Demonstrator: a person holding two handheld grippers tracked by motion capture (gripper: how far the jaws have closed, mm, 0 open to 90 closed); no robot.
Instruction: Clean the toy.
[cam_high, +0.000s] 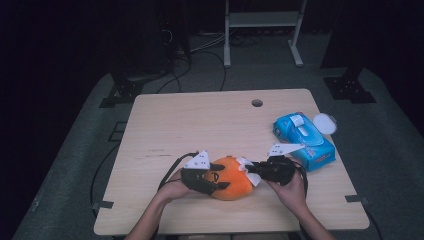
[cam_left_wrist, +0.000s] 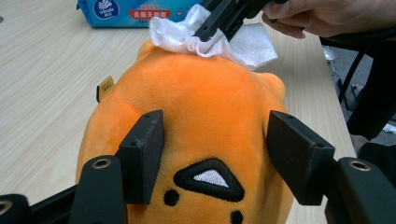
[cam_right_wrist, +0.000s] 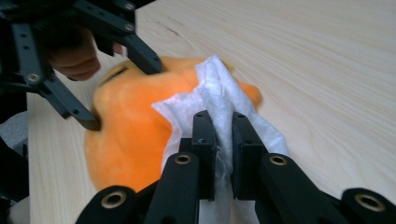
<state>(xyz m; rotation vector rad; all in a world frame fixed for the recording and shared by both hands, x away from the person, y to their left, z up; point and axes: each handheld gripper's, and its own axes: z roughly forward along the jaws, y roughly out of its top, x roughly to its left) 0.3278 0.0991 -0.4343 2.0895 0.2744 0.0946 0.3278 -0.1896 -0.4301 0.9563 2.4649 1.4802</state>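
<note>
While left claw (cam_left_wrist: 212, 156) straddles plush (cam_left_wrist: 201, 102), wipe (cam_right_wrist: 219, 100) sits in right claw (cam_right_wrist: 223, 140).

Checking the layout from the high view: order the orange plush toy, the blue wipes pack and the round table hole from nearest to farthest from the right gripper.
1. orange plush toy, touching, to its left.
2. blue wipes pack, just behind the right gripper.
3. round table hole, far edge.
</note>
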